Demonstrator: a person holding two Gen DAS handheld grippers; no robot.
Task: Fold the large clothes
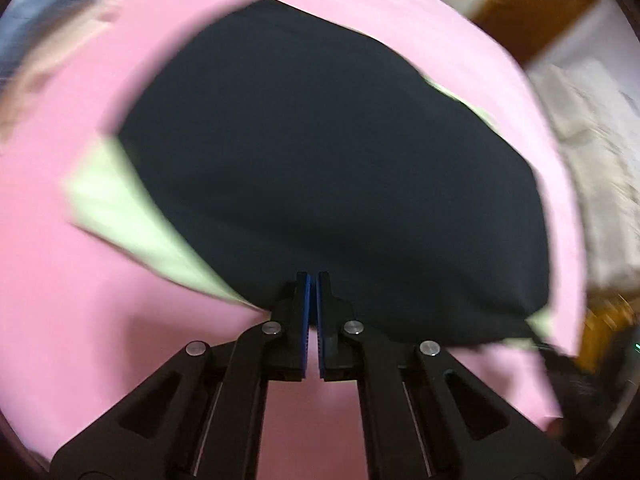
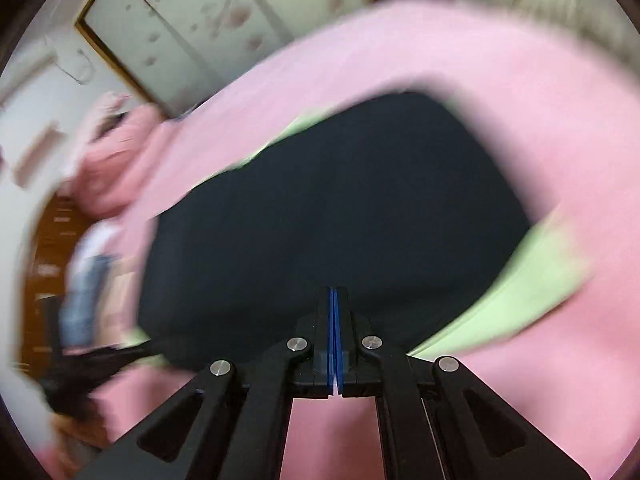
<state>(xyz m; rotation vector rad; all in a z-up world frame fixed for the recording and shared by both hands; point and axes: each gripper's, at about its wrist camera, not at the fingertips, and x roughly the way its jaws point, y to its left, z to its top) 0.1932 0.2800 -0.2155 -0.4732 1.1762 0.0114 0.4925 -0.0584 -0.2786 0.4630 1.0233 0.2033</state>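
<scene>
- Dark navy garment (image 1: pixel 332 168), the large piece being folded, lies spread on a pink bed sheet (image 1: pixel 60 320), with a pale green cloth (image 1: pixel 120 208) showing from under its edges.
- Left gripper (image 1: pixel 313 280), seen from its own wrist camera, has its blue-padded jaws pressed almost together at the garment's near hem; dark fabric appears to be pinched there, though blur makes the bite hard to confirm.
- Far left of that view holds only a smeared blue-grey shape, too blurred to name.
- Right gripper (image 2: pixel 334 294), in its own view, is likewise clamped tight, jaws meeting at the near edge of the garment (image 2: pixel 320 200), seemingly on a thin layer of cloth.
- Green cloth (image 2: pixel 520 296) fans out to the right of the dark piece; a pink bundle (image 2: pixel 116 160) sits at the bed's left side.
- Judgement: both claws look set on the near hem for a fold away from the person. Doing it well likely means lifting both corners evenly, keeping the hem taut between them, and carrying only the dark layer so the green cloth stays flat.
</scene>
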